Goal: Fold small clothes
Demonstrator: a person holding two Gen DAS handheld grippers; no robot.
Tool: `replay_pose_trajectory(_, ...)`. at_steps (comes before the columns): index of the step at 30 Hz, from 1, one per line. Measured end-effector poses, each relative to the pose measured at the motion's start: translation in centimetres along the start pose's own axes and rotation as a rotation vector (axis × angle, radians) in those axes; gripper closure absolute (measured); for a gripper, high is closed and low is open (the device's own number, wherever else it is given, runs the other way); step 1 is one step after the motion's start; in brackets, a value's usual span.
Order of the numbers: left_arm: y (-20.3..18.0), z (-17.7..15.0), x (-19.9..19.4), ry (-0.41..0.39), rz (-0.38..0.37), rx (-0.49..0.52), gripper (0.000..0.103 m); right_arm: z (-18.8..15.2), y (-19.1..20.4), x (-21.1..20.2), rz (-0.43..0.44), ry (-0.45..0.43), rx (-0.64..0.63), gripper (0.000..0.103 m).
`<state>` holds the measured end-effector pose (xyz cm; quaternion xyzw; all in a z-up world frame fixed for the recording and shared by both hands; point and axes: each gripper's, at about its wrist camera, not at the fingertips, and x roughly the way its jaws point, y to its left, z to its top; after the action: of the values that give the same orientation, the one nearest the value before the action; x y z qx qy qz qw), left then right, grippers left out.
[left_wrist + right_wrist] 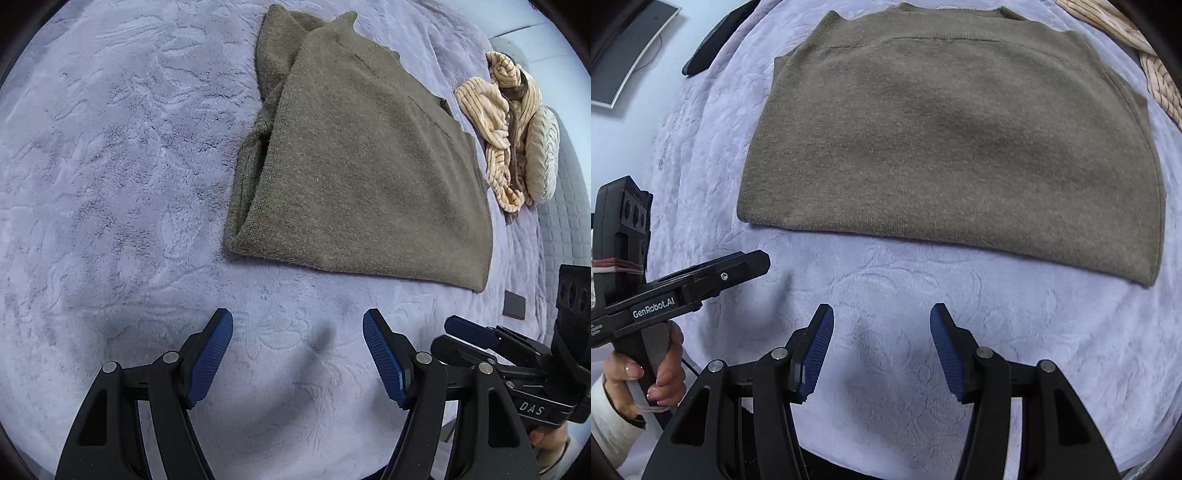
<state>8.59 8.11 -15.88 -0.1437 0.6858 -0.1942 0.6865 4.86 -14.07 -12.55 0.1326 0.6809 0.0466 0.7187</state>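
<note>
An olive-brown knit sweater [354, 166] lies flat on the lilac plush blanket [110, 184], its left side folded under in a thick fold. In the right wrist view the sweater [953, 140] fills the upper middle, neckline at the far edge and hem nearest me. My left gripper [297, 354] hovers over bare blanket just short of the hem, open, nothing between its blue pads. My right gripper [882, 350] hangs likewise in front of the hem, open and empty. Each gripper shows in the other's view: the right gripper [476, 332] at lower right, the left gripper [753, 266] at left, held by a hand [661, 373].
A crumpled cream striped garment [506, 129] lies beyond the sweater's right side, next to a pale ribbed cushion [543, 155]. A small dark rectangle [515, 304] sits on the blanket near the right edge. A dark flat object [713, 40] and a curved screen [624, 62] are at the far left.
</note>
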Motion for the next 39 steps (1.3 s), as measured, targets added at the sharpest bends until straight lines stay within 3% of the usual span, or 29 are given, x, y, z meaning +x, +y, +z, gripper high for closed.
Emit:
replay_pose_trajectory(5, 0.4, 0.7, 1.4, -0.02, -0.118, -0.054, 0.029, 2.9, -0.8, -0.1, -0.074, -0.054, 0.003, 0.044)
replay_pose_trajectory(9, 0.3, 1.6, 2.7, -0.042, -0.147, -0.11, 0.029, 5.1, -2.0, 0.9, -0.101, -0.076, 0.001, 0.044)
replay_pose_trajectory(13, 1.1, 1.8, 2.8, -0.083, -0.189, -0.17, 0.029, 5.7, -3.8, 3.5, -0.058, -0.03, 0.038, 0.045)
replay_pose_trajectory(19, 1.0, 2.2, 2.4, -0.129, -0.224, -0.203, 0.029, 5.3, -5.6, 2.9, 0.025, -0.056, 0.096, 0.043)
replay_pose_trajectory(22, 1.3, 2.3, 2.1, -0.139, -0.248, -0.225, 0.029, 4.1, -5.9, 1.3, 0.209, -0.094, 0.152, 0.043)
replay_pose_trajectory(26, 2.2, 2.8, 1.3, -0.148, -0.266, -0.26, 0.029, 1.9, -6.3, 3.3, 0.468, -0.026, 0.293, 0.043)
replay_pose_trajectory(33, 2.6, 2.4, -0.1, -0.145, -0.21, -0.202, 0.029, 1.7, -5.6, 7.8, 0.73, -0.101, 0.496, 0.043)
replay_pose_trajectory(35, 3.0, 2.1, -0.4, -0.145, -0.217, -0.201, 0.029, 2.2, -5.4, 8.4, 0.756, -0.112, 0.529, 0.045)
replay_pose_trajectory(36, 3.1, 2.0, -0.4, -0.138, -0.223, -0.203, 0.029, 2.5, -5.4, 8.5, 0.772, -0.116, 0.545, 0.057)
replay_pose_trajectory(37, 3.1, 1.9, -0.4, -0.136, -0.236, -0.205, 0.029, 2.7, -5.4, 8.5, 0.774, -0.116, 0.557, 0.082)
replay_pose_trajectory(38, 3.1, 1.8, -0.5, -0.14, -0.257, -0.209, 0.029, 3.1, -5.6, 8.3, 0.772, -0.118, 0.568, 0.092)
replay_pose_trajectory(39, 3.0, 1.7, -0.6, -0.143, -0.281, -0.214, 0.029, 3.3, -5.6, 8.1, 0.781, -0.131, 0.573, 0.093)
